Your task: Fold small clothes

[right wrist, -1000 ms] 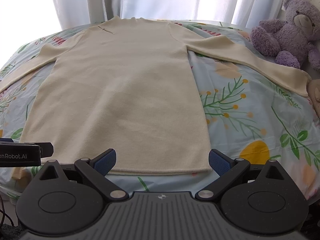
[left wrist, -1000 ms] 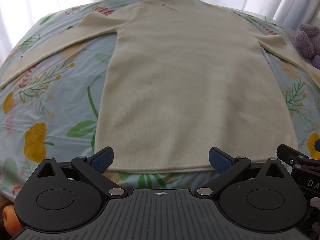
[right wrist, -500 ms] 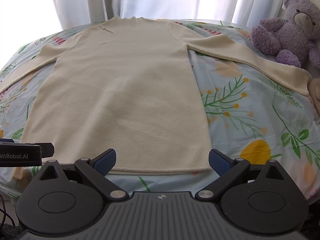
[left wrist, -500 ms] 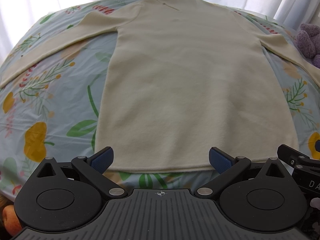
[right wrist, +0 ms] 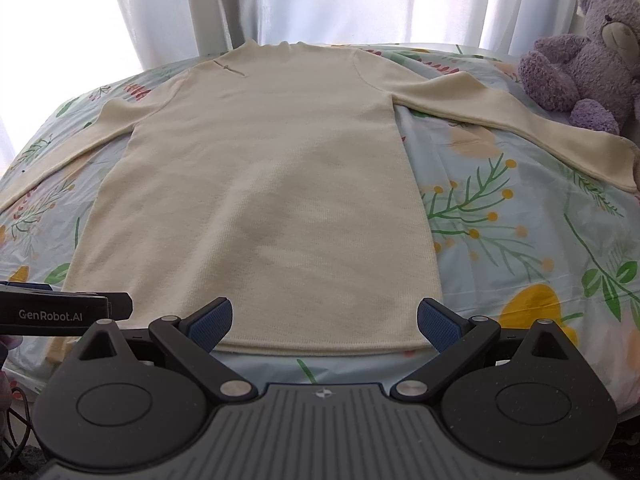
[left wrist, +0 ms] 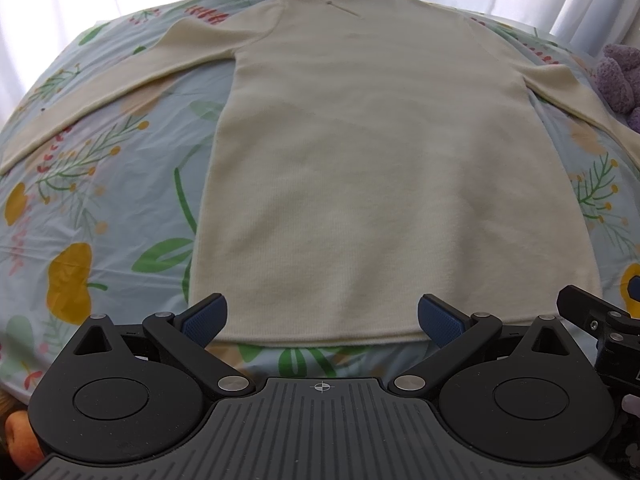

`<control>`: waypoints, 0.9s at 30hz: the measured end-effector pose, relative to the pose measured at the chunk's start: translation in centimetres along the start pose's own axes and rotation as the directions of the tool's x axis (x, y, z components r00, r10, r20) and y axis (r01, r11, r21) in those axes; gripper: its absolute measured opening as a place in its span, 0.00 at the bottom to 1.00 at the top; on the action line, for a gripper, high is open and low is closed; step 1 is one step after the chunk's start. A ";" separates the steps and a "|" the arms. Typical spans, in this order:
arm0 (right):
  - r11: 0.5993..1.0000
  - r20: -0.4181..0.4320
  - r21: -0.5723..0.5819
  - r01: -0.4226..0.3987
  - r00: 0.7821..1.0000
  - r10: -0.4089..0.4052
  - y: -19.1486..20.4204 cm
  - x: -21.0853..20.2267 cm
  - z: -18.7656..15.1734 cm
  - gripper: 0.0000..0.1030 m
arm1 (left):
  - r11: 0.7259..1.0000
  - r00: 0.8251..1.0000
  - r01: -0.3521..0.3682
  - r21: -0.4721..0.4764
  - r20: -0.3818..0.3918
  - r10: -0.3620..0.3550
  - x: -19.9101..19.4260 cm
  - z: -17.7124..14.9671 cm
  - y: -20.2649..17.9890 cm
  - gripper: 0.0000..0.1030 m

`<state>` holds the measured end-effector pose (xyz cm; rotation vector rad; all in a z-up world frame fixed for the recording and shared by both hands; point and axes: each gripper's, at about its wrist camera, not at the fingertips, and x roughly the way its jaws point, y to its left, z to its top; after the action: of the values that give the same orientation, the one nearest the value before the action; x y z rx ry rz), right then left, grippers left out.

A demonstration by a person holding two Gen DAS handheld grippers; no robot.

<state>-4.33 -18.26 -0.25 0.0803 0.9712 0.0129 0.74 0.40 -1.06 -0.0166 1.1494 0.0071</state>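
Note:
A cream long-sleeved knit garment [left wrist: 376, 168] lies flat on the bed, collar far, hem near, both sleeves spread sideways; it also shows in the right wrist view [right wrist: 264, 200]. My left gripper [left wrist: 322, 316] is open and empty, hovering just before the hem, its blue pads either side of the hem's left part. My right gripper [right wrist: 324, 318] is open and empty, before the hem's right part. Each gripper's body shows at the edge of the other's view [left wrist: 600, 320] [right wrist: 60, 312].
The bed has a light blue floral sheet [left wrist: 92, 200] [right wrist: 520, 220]. A purple teddy bear [right wrist: 588, 56] sits at the far right by the right sleeve's cuff. White curtains [right wrist: 320, 0] hang behind the bed. An orange object [left wrist: 18, 436] shows at the lower left.
Both grippers have shifted very slightly; the garment lies as before and both stay open.

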 end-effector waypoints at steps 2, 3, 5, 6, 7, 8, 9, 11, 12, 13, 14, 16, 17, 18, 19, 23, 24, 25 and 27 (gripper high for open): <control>1.000 -0.006 0.012 -0.016 1.000 0.016 -0.2 0.2 0.0 0.96 | 1.000 1.000 0.001 -0.003 -0.007 -0.001 0.2 0.0 0.1 1.00; 1.000 -0.011 0.018 -0.021 1.000 0.021 -0.3 0.3 0.0 0.96 | 1.000 1.000 0.001 -0.005 -0.011 -0.001 0.3 0.1 0.1 1.00; 0.999 -0.023 0.023 -0.028 0.999 0.028 -0.5 0.6 0.0 0.96 | 1.000 1.000 0.000 -0.007 -0.016 0.000 0.4 0.1 0.1 1.00; 0.999 -0.027 0.021 -0.030 0.999 0.030 -0.5 0.7 0.0 0.96 | 1.000 1.000 0.000 -0.009 -0.018 0.000 0.5 0.2 0.1 1.00; 0.999 -0.026 0.022 -0.030 0.999 0.030 -0.6 0.8 0.0 0.96 | 1.000 1.000 -0.001 -0.009 -0.021 0.000 0.6 0.3 0.0 1.00; 0.999 -0.024 0.025 -0.033 0.999 0.034 -0.7 0.9 0.0 0.96 | 1.000 1.000 -0.001 -0.009 -0.023 0.001 0.7 0.3 0.0 1.00; 0.999 -0.021 0.033 -0.040 0.999 0.040 -0.9 0.9 0.0 0.96 | 1.000 1.000 -0.002 -0.008 -0.027 0.002 0.8 0.4 0.0 1.00; 0.997 -0.020 0.055 -0.055 0.998 0.056 -1.4 1.2 0.0 0.96 | 1.000 0.999 -0.004 -0.007 -0.034 0.004 1.0 0.5 -0.1 1.00; 0.996 -0.021 0.067 -0.059 0.998 0.061 -1.7 1.4 0.1 0.96 | 1.000 0.999 -0.003 -0.007 -0.038 0.003 1.1 0.6 -0.1 1.00; 0.994 -0.021 0.081 -0.071 0.997 0.073 -2.1 1.6 0.1 0.96 | 1.000 0.999 -0.003 -0.006 -0.042 0.002 1.3 0.8 -0.2 1.00; 0.991 -0.023 0.097 -0.087 0.996 0.090 -2.5 1.9 0.2 0.96 | 1.000 0.999 -0.003 -0.006 -0.048 0.003 1.4 0.9 -0.2 1.00; 0.980 -0.028 0.152 -0.130 0.990 0.136 -3.9 2.6 0.4 0.91 | 1.000 0.999 -0.004 -0.011 -0.051 0.003 1.6 1.3 -0.1 1.00; 0.971 -0.014 0.179 -0.159 0.986 0.164 -4.8 2.8 0.7 0.88 | 1.000 0.999 -0.003 -0.015 -0.048 0.002 1.7 1.6 0.0 1.00; 0.962 0.012 0.208 -0.177 0.984 0.178 -5.8 3.0 0.9 0.81 | 1.000 0.999 0.001 -0.019 -0.040 -0.002 1.9 2.0 0.1 1.00; 0.954 0.044 0.239 -0.183 0.983 0.178 -6.8 3.2 1.2 0.74 | 1.000 0.999 0.006 -0.023 -0.031 -0.007 2.0 2.4 0.3 1.00; 0.907 0.198 0.388 -0.163 0.976 0.091 -13.0 4.3 3.1 0.66 | 0.998 1.000 -0.006 -0.057 -0.009 0.005 3.1 4.5 0.9 1.00; 0.879 0.232 0.449 -0.163 0.971 0.061 -15.1 4.6 3.5 0.66 | 0.998 1.000 -0.010 -0.068 -0.007 0.010 3.5 5.0 1.0 1.00; 0.840 0.267 0.515 -0.173 0.963 0.034 -17.5 5.1 3.8 0.66 | 0.997 1.000 -0.015 -0.077 -0.005 0.015 3.9 5.5 1.2 1.00; 0.748 0.327 0.630 -0.206 0.945 -0.015 -22.5 5.9 4.1 0.62 | 0.995 1.000 -0.029 -0.095 -0.006 0.029 4.7 6.5 1.4 1.00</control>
<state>1.86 -40.64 -4.45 0.7742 0.6070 -0.2473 8.61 1.91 -2.70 -0.0843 1.1531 0.0879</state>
